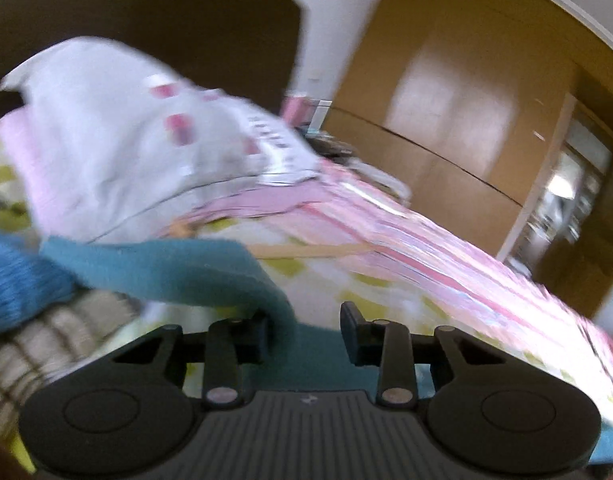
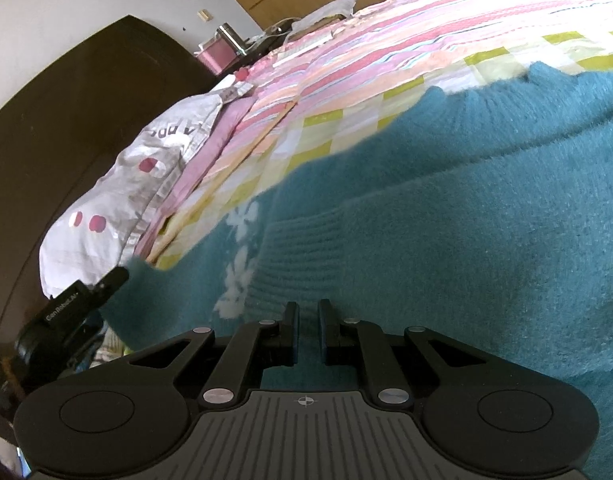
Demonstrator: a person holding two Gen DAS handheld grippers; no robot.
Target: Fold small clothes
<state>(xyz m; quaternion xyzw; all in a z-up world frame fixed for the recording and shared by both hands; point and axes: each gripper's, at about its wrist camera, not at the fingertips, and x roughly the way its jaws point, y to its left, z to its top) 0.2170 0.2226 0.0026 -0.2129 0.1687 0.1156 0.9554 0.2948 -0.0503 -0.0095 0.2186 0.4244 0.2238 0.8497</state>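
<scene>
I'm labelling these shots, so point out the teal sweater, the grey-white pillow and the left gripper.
teal sweater (image 2: 466,240), right wrist view, on its fuzzy body.
grey-white pillow (image 2: 106,200), right wrist view, on its side near the red dots.
left gripper (image 1: 308,330), left wrist view, midway between its fingertips.

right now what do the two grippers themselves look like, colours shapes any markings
Both the left gripper and the right gripper are matte black: a ribbed grey-black centre plate with a small crosshair mark, two round discs at the sides, and linkage arms with silver rivets driving flat rectangular fingers. No cables or sleeves show.
</scene>
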